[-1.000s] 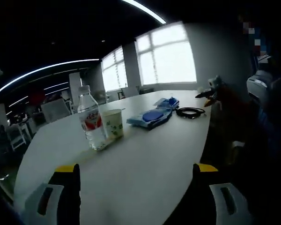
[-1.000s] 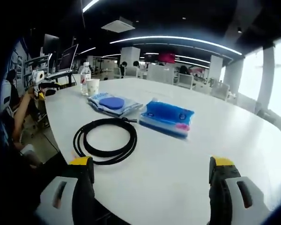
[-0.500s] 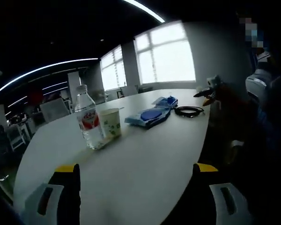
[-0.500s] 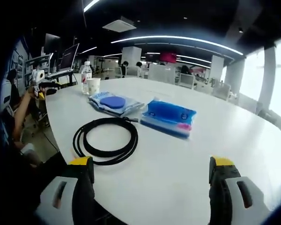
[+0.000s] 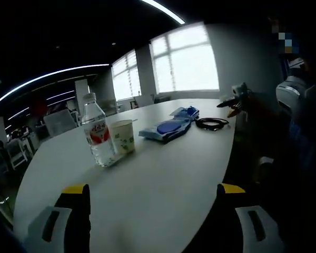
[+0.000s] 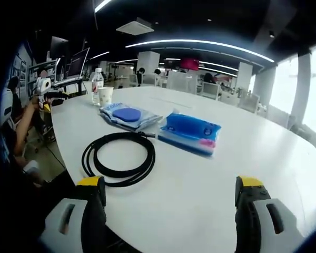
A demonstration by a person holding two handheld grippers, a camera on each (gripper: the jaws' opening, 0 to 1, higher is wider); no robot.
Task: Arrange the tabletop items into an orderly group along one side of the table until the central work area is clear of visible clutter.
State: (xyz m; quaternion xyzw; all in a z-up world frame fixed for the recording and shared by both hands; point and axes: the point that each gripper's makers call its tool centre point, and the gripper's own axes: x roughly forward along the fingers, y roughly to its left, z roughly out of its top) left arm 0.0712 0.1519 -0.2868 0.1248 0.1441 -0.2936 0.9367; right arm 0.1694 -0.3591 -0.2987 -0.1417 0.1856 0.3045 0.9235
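A clear water bottle (image 5: 97, 132) with a red label stands on the white table (image 5: 163, 174), touching a paper cup (image 5: 122, 137). Beyond them lie a blue wipes pack (image 5: 162, 129), a blue pouch (image 5: 184, 112) and a coiled black cable (image 5: 211, 123). My left gripper (image 5: 152, 211) is open, low over the near table edge. In the right gripper view the cable (image 6: 118, 157) lies just ahead of my open right gripper (image 6: 168, 205), with the pouch (image 6: 190, 132) and wipes pack (image 6: 128, 115) behind it, and the bottle (image 6: 97, 86) and cup (image 6: 105, 96) far off. The other gripper (image 6: 46, 92) shows at left.
The table (image 6: 242, 158) curves away, its edge close on the left of the right gripper view. A person's arm (image 6: 22, 124) holds the far gripper. Office chairs (image 6: 200, 87) and desks stand behind, with bright windows (image 5: 187, 66) beyond the table.
The left gripper view has drifted slightly, so bottle and cup sit a little further left. The table items themselves have not moved.
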